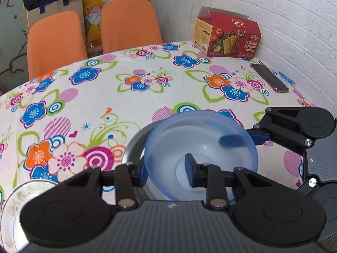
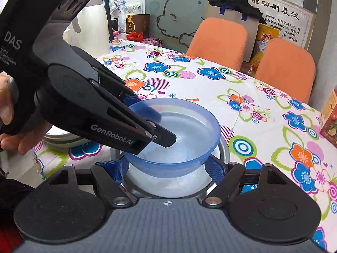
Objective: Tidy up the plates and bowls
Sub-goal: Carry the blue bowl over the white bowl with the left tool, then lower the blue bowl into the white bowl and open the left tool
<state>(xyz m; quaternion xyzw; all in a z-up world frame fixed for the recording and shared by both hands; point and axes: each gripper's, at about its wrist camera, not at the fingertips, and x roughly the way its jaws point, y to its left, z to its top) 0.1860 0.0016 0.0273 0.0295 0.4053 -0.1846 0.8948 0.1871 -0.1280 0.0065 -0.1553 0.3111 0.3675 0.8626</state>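
- My left gripper [image 1: 167, 174] clamps the near wall of the translucent blue plastic bowl [image 1: 200, 147], one blue-padded finger outside the rim and the other inside.
- My right gripper [image 2: 166, 166] stands spread wide, its blue pads on either side of the blue bowl's lower wall; I cannot tell whether they touch it.
- The blue bowl sits tilted inside a shiny round metal bowl [image 2: 223, 147], which is directly under it on the table.
- In the right wrist view my hand [image 2: 8, 113] shows at the left edge, wrapped around the left gripper's handle.
- Left of the blue bowl lies a white ceramic plate with a patterned rim [image 1: 14, 198] (only part of it shows).
- The flowered tablecloth [image 1: 105, 97] spreads under and beyond the blue bowl.
- Beyond the bowl to the right lies a dark smartphone [image 1: 269, 78], and farther still a red cardboard cracker box [image 1: 227, 35] by the white brick wall [image 1: 273, 4].
- Far beyond the bowl, two orange chairs [image 1: 56, 42] stand at the table's far edge.
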